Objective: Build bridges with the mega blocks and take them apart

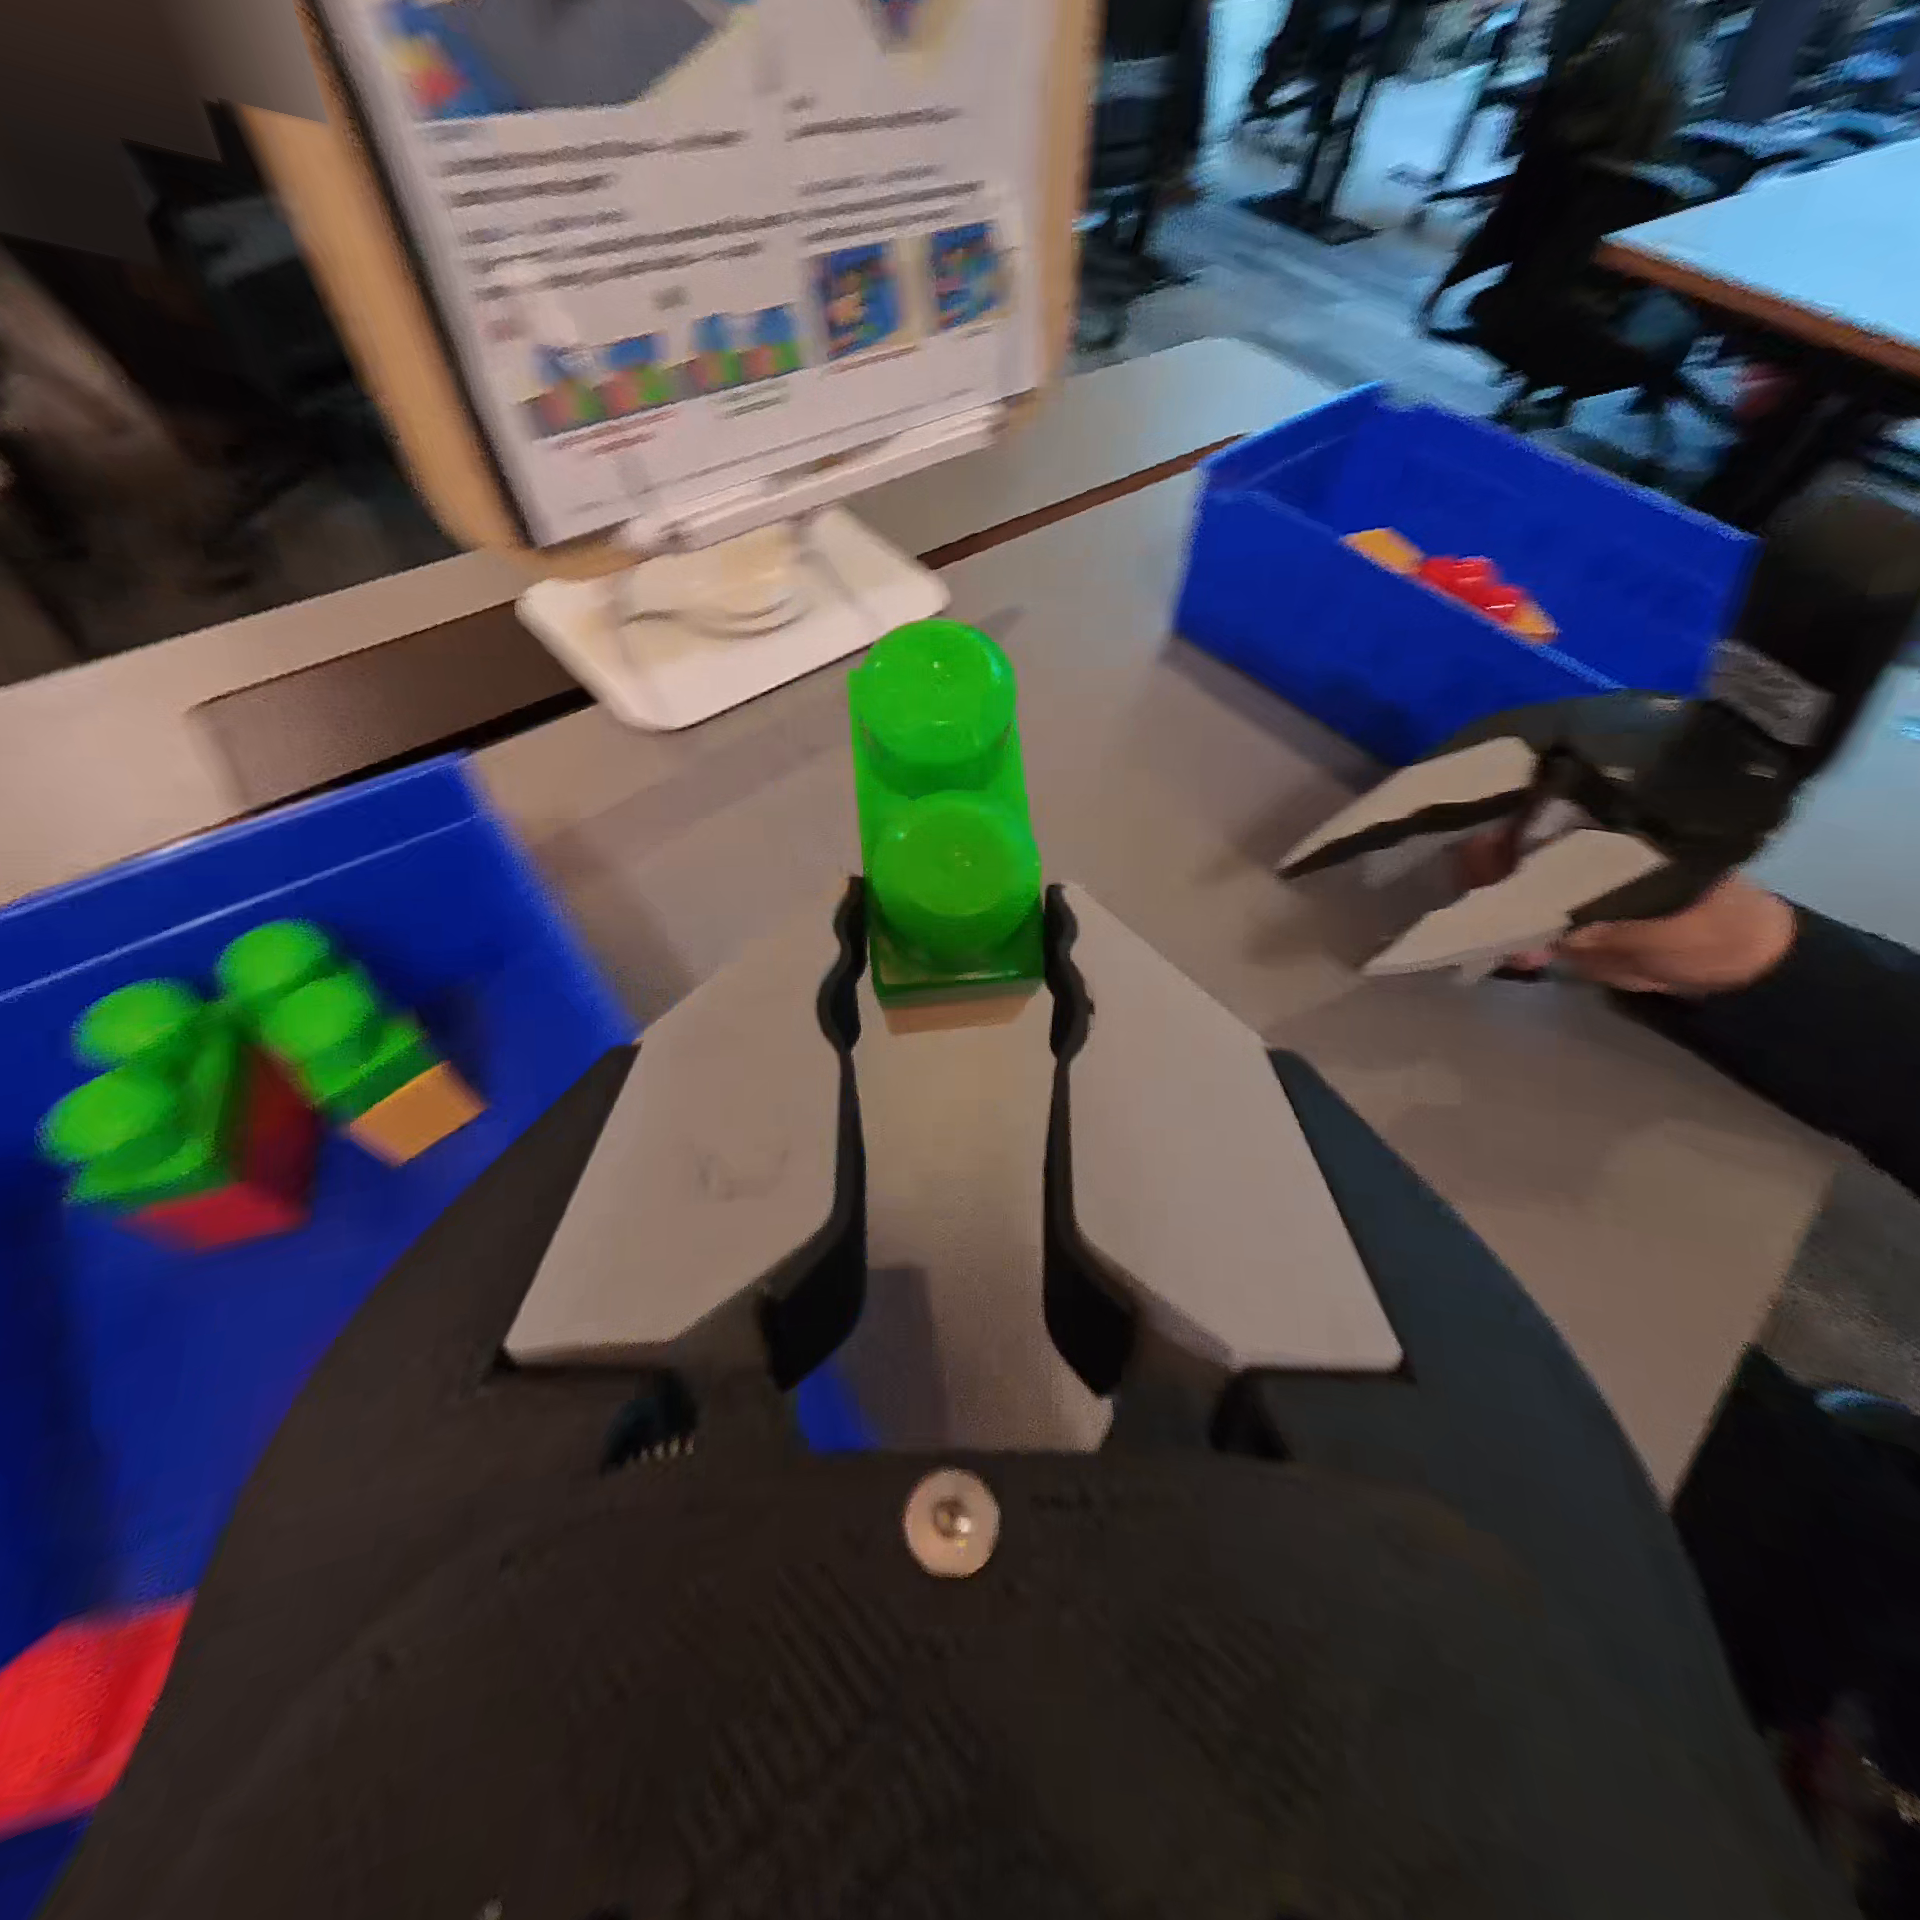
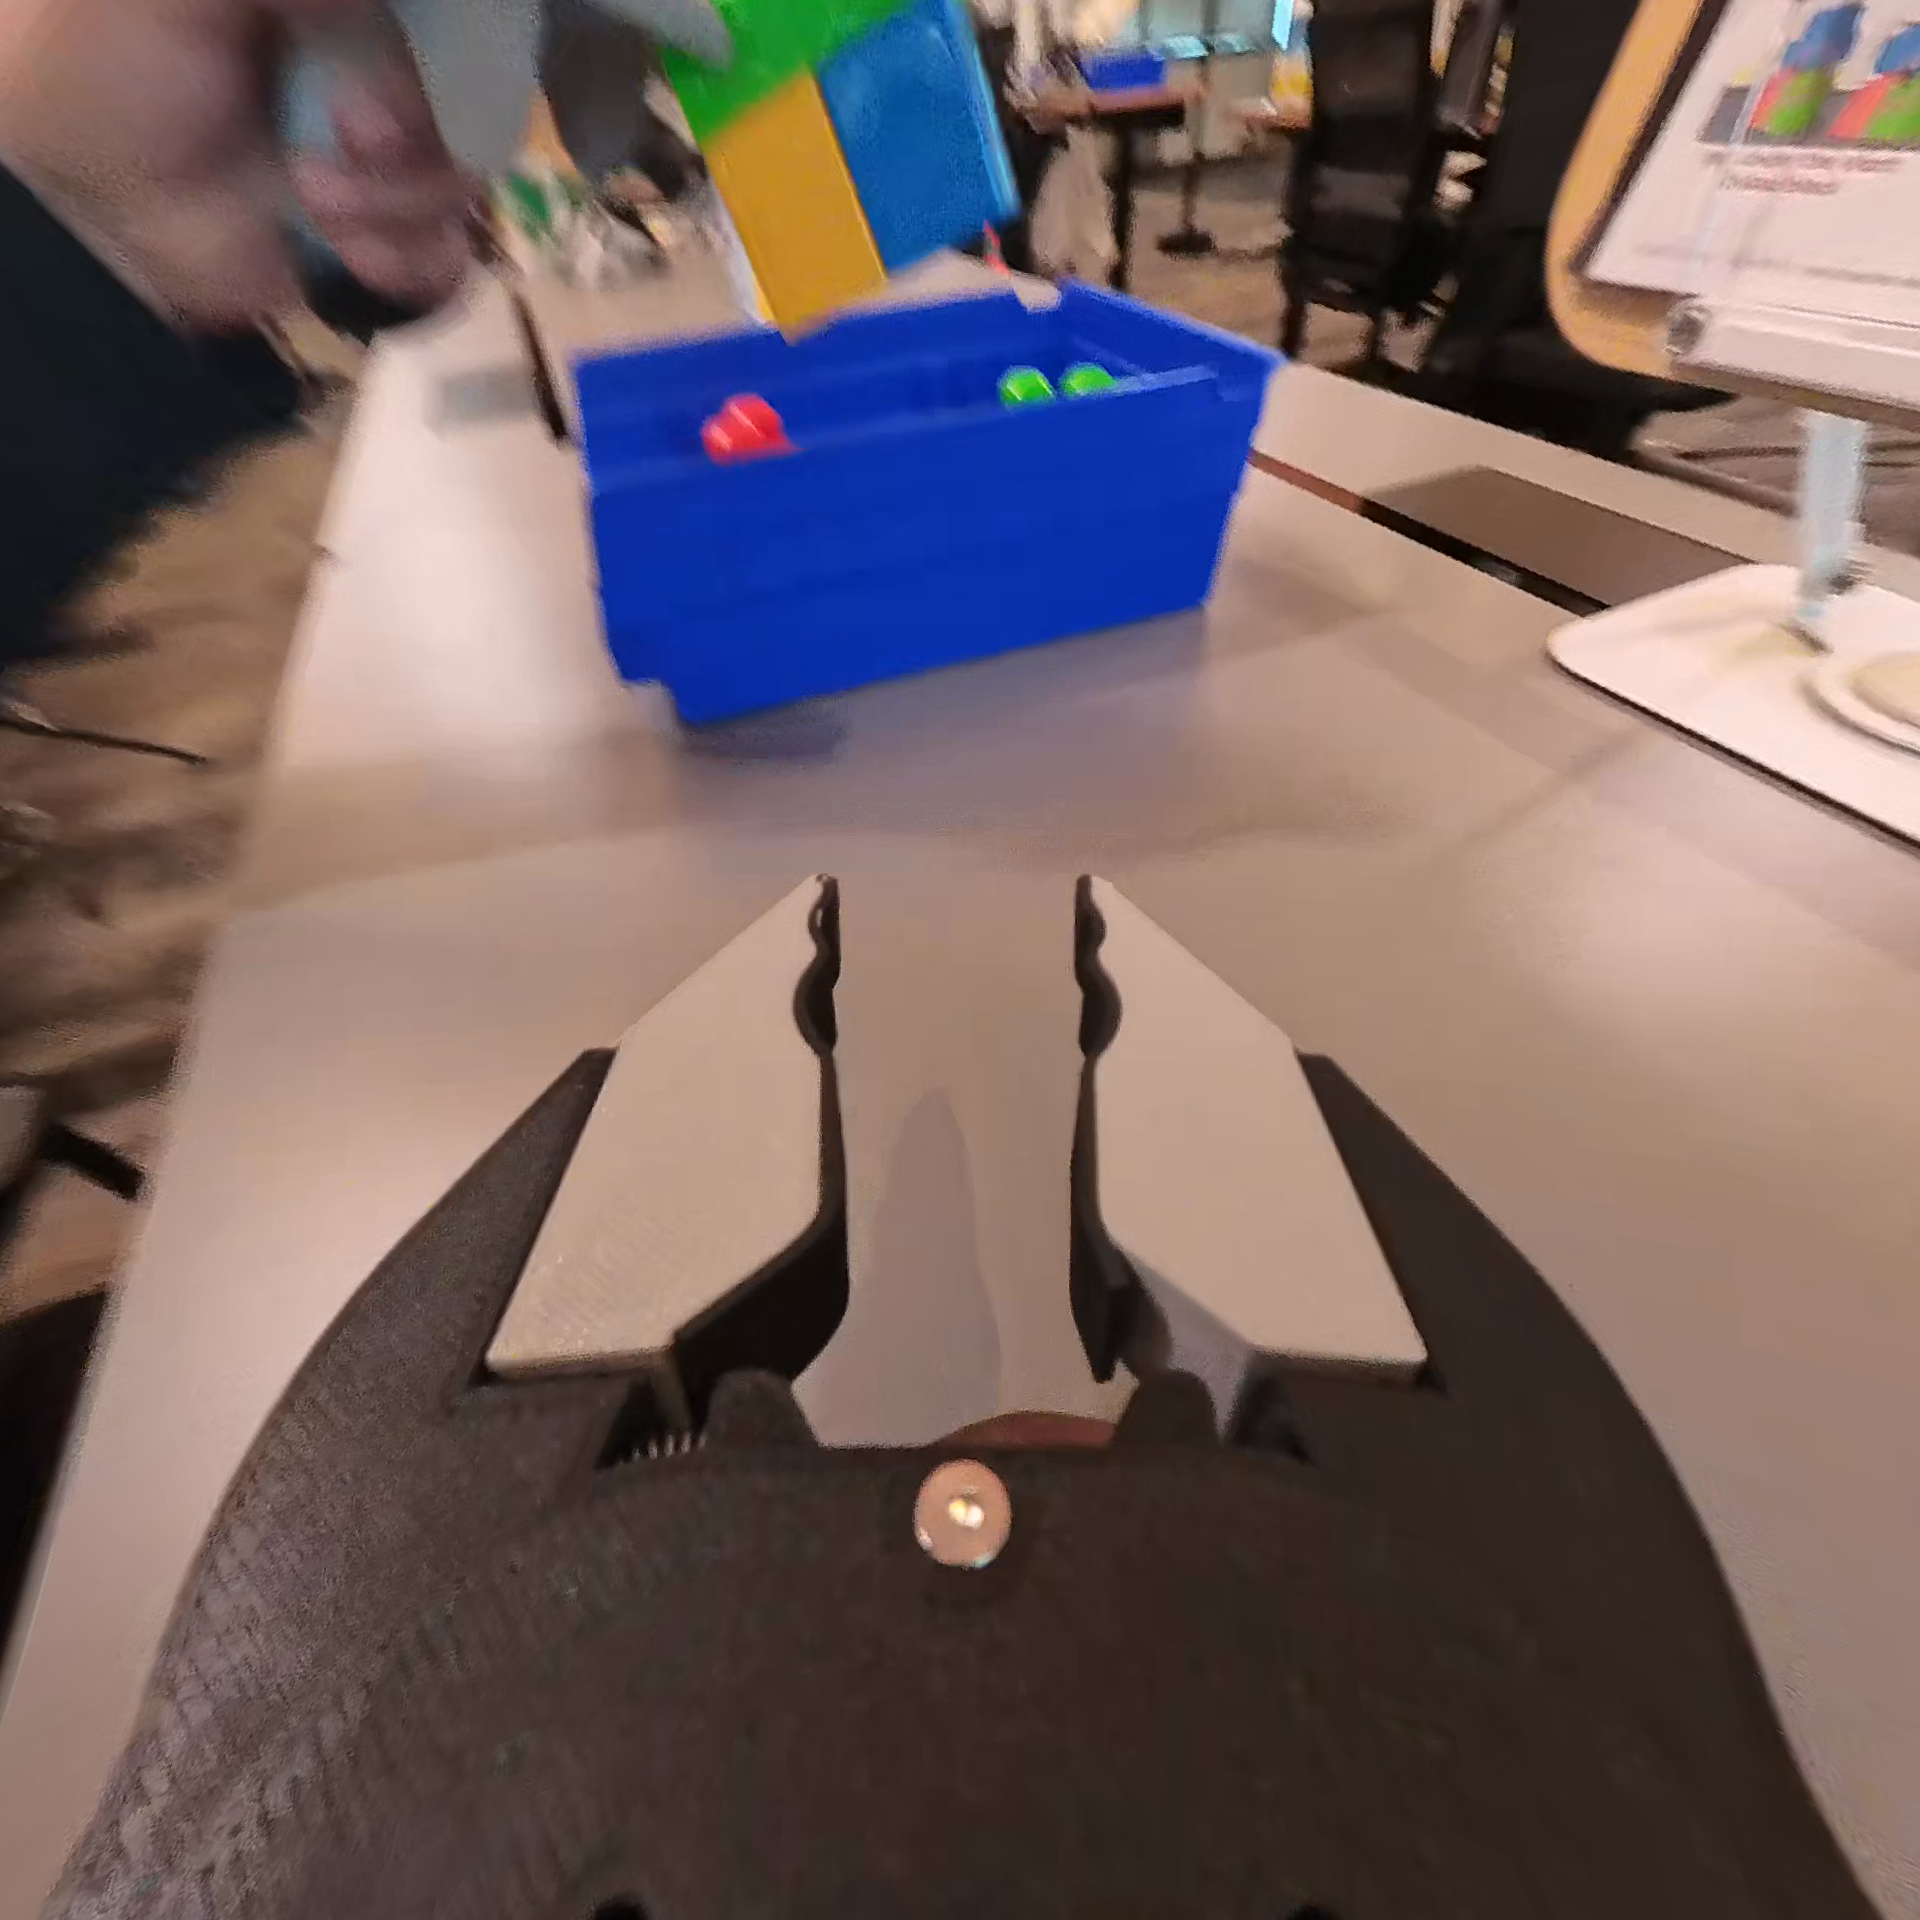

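In the left wrist view, the left gripper point(image 1: 954, 951) holds a green block point(image 1: 948, 810) by its near end, both black pads point(image 1: 847, 956) pressed against its sides. The block has two studs on top and sticks out well beyond the fingertips, above the grey table point(image 1: 1195, 1049). A blue bin point(image 1: 312, 862) at the left carries more green blocks point(image 1: 239, 1049) with red and yellow ones; a second blue bin point(image 1: 1455, 582) at the right holds red and yellow pieces. The right gripper point(image 1: 1475, 883) shows farther off, beside the second bin, its fingers parted; whether anything lies between them cannot be told here.

The risk here, as I judge it: the grip sits only on the block's near end, so most of its length hangs forward. A quick swing or a push onto another block's studs could lever it round between the pads or pull it free.

In the right wrist view, the right gripper point(image 2: 954, 935) is moderately wide, nothing between its fingers, only bare table point(image 2: 935, 790) ahead. The first bin point(image 2: 914, 540) stands beyond. High up, blurred, the held block point(image 2: 800, 156) shows green over yellow.

The picture is smeared, which suggests fast travel; a hurried placement could miss the studs, tip the block over, or send it against the bin's rim.
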The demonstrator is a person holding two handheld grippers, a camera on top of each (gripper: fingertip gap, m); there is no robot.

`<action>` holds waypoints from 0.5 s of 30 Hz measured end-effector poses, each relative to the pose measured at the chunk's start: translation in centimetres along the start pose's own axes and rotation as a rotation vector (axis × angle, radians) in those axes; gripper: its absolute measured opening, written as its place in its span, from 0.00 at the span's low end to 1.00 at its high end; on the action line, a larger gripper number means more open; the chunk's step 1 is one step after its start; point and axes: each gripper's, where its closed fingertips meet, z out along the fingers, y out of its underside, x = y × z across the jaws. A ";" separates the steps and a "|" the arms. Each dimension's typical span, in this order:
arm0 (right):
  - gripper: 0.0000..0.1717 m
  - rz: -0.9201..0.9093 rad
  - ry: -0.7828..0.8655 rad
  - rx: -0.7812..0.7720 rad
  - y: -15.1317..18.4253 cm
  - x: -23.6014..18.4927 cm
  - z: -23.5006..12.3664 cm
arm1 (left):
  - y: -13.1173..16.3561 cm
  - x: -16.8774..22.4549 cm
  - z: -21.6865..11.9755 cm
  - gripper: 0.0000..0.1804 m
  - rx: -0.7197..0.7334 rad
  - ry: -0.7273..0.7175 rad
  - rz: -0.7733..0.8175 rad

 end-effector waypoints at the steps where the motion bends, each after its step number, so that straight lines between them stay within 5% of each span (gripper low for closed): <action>1: 0.24 0.041 -0.058 0.042 -0.7 -0.6 -0.3 | -0.1 2.1 0.8 0.18 0.027 0.058 0.011; 9: 0.23 0.399 -0.270 0.248 -3.2 -0.1 -2.1 | 2.9 10.7 8.0 0.18 0.041 0.347 -0.031; 15: 0.20 0.483 -0.218 0.194 -1.6 1.6 -1.5 | 4.0 9.9 9.9 0.18 0.087 0.373 -0.112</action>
